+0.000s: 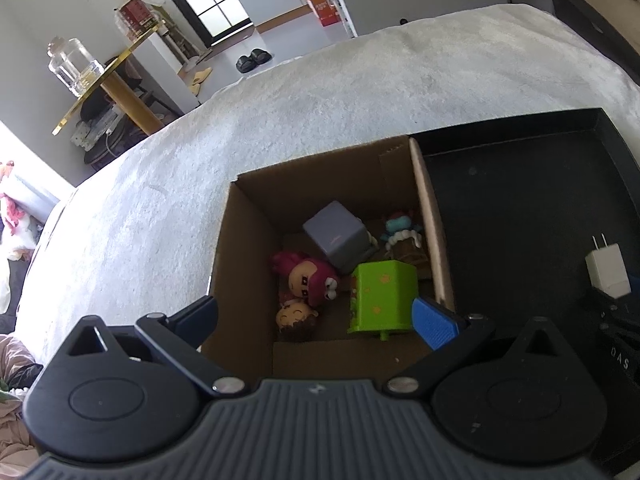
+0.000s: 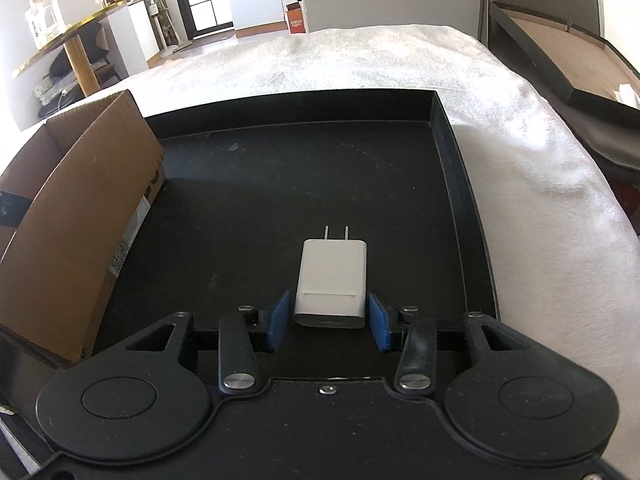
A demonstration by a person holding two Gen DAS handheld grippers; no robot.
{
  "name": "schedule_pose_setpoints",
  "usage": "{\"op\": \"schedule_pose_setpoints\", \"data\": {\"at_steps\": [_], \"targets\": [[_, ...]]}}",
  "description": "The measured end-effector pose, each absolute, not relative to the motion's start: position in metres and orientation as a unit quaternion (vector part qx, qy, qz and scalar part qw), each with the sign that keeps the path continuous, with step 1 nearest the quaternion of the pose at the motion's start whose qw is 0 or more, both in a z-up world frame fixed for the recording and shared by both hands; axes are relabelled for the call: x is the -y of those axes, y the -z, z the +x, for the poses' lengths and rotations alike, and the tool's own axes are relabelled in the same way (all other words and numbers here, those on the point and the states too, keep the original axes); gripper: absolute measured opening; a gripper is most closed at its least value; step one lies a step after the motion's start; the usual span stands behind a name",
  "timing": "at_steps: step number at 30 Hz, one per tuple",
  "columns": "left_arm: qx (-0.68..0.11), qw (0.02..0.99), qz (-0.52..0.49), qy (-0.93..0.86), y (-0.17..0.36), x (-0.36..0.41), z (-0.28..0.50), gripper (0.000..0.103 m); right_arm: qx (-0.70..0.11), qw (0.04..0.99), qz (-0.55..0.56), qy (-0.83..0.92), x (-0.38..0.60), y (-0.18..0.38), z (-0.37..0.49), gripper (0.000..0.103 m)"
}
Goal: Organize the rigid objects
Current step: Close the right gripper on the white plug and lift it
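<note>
Corrugated brown cardboard forms the open box (image 1: 248,240) at the left of the scene, standing on a white, nubbly cloth (image 1: 360,92) that covers the work surface. Inside it, several rigid items still lie jumbled: a red-hooded figurine (image 1: 310,278) and a smiling doll head (image 1: 294,314) at the left, a grey-lilac cube (image 1: 338,238) tilted on one edge in the middle, a bright green box-shaped toy (image 1: 380,298) with orange spots in front of it, and a small teal-and-brown figure (image 1: 402,236) against the right wall. The left gripper (image 1: 320,316) hovers above the box's near edge, its blue-padded jaws spread wide and holding nothing.

To the right, touching the box's side, sits a shallow black tray (image 2: 444,152) with a smooth matte floor and low upright rim. On that floor lies the white charger (image 2: 332,284), a glossy rounded block with two metal prongs pointing away from the camera. The right gripper (image 2: 330,322) straddles its near end; narrow gaps show between the ribbed blue pads (image 2: 278,320) and the plastic, so the jaws appear released, not clamping.

By this evidence the sorting is at an early stage: one item lies in the tray, and at least five remain in the box.
</note>
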State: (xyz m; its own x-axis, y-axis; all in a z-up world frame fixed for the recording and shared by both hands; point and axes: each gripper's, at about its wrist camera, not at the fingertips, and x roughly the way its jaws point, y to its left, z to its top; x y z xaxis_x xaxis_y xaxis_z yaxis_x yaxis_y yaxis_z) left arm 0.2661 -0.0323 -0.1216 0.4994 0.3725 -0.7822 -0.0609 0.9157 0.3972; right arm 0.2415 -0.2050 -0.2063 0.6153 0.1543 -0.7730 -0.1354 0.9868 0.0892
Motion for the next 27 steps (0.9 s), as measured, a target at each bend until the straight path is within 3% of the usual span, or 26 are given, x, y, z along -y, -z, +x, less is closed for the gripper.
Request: {"op": "schedule_pose_setpoints", "data": {"at_steps": [5, 7, 8, 9, 27], "targets": [[-0.486, 0.852, 0.143, -0.129, 0.121, 0.025, 0.267, 0.103, -0.417, 0.906, -0.031, -0.072, 0.199, 0.211, 0.244, 0.053], [-0.488, 0.853, 0.137, -0.124, 0.12, 0.023, 0.264, 0.103, -0.414, 0.907, -0.036, -0.07, 0.198, 0.211, 0.247, 0.05], [-0.487, 0.854, 0.136, -0.121, 0.119, 0.021, 0.262, 0.103, -0.414, 0.907, -0.038, -0.071, 0.198, 0.21, 0.248, 0.04], [-0.487, 0.855, 0.135, -0.119, 0.118, 0.02, 0.259, 0.103, -0.414, 0.906, -0.042, -0.07, 0.196, 0.21, 0.248, 0.037], [-0.484, 0.865, 0.085, -0.105, 0.101, -0.008, 0.238, 0.103, -0.429, 0.9, -0.031, -0.068, 0.189, 0.146, 0.248, 0.036]]}}
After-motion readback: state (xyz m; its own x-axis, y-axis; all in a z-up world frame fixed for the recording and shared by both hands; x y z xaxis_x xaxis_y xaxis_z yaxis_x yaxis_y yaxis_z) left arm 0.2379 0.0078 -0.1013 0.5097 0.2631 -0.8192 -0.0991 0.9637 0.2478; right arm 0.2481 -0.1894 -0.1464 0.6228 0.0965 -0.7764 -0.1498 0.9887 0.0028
